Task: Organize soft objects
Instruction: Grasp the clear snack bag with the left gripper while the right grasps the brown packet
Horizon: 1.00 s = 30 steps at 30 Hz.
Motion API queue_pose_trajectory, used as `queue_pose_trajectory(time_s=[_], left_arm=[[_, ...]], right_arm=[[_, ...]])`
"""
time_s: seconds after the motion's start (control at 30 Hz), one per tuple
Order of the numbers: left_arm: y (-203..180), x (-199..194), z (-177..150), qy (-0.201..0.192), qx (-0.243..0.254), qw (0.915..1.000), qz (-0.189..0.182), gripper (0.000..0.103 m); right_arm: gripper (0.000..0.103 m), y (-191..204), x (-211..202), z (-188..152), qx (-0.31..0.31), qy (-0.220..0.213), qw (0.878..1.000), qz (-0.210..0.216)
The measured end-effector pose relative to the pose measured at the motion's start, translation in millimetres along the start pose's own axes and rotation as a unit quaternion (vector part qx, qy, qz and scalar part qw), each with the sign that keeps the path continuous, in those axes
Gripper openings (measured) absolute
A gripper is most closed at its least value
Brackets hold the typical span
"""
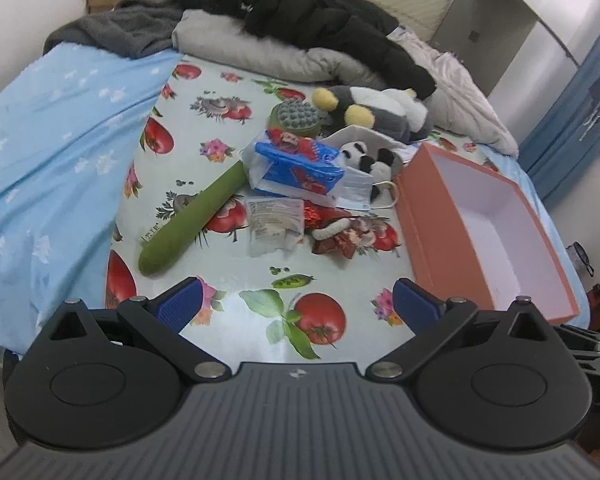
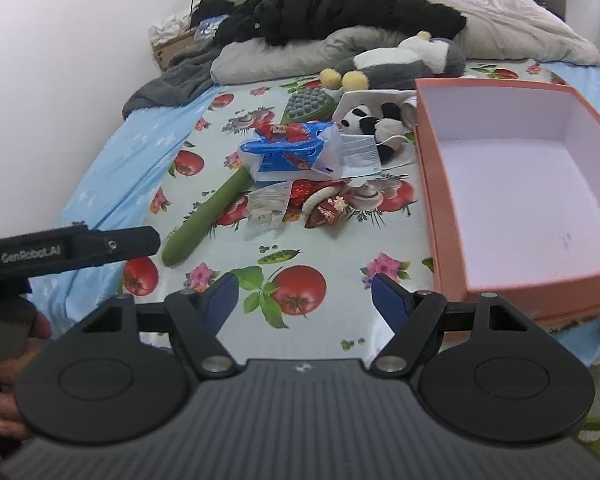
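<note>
Scattered in a loose heap on the bed [image 1: 228,288], mid-distance on the tomato-print sheet: a panda plush [image 1: 370,156], a grey penguin plush [image 1: 374,110] behind it at the far side, a long green massage stick [image 1: 198,216] with a knobbed head, a blue and red plastic packet [image 1: 300,164], a face mask [image 1: 356,190], a clear sachet [image 1: 274,222] and red foil wrappers [image 1: 334,234]. Likely light, all of it. Plushes soft and squashy, probably best pinched across the body, where the filling gives and grips. Packet, sachet and foil thin and slippery, likely to crumple or slide, so better taken at an edge or fold. Mask limp, easiest by its pleated middle. Stick apparently firmer, best taken mid-shaft. To the right of the heap, just beside it, an open orange box [image 1: 428,240] with a bare white inside, the likely destination. Left gripper [image 1: 296,304] spread wide, holding nothing, hovering at the near end of the bed with the heap ahead and slightly to the right, well apart. Right gripper [image 2: 300,300] likewise wide and empty, near edge, heap ahead and the box corner just to its right.
</note>
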<state>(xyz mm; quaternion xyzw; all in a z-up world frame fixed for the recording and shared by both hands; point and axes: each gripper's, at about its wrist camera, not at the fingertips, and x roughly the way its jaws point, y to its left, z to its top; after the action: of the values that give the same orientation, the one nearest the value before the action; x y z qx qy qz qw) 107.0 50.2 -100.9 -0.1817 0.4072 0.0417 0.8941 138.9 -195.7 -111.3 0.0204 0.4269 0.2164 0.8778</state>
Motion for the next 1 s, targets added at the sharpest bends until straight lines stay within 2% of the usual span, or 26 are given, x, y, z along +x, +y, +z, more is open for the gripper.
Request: queue_pose_trajectory(time_s=[0.4, 0.5, 0.7, 0.9, 1.0], left_arm=[[21.7, 98.5, 36.3, 0.04, -0.028, 0.9988, 0.007, 0.097], [27.8, 127.2, 44.5, 0.055, -0.038, 0.9976, 0.017, 0.097], [33.9, 179.4, 60.4, 0.071, -0.035, 0.9967, 0.015, 0.097], [32.0, 221.6, 66.6, 0.091, -0.032, 0.9953, 0.015, 0.095], [31.2, 238.3, 65.8, 0.096, -0.028, 0.995, 0.009, 0.09]], right_arm=[[0.074, -5.0, 92.6, 37.8, -0.039, 0.039, 0.998, -0.005], [0.074, -10.2, 117.6, 45.7, -0.037, 0.052, 0.998, -0.002], [0.074, -23.9, 169.0, 56.8, -0.028, 0.079, 0.996, -0.009], [0.067, -32.3, 207.7, 65.8, -0.027, 0.102, 0.994, -0.009], [0.061, -32.9, 221.7, 65.9, -0.03, 0.108, 0.994, -0.005]])
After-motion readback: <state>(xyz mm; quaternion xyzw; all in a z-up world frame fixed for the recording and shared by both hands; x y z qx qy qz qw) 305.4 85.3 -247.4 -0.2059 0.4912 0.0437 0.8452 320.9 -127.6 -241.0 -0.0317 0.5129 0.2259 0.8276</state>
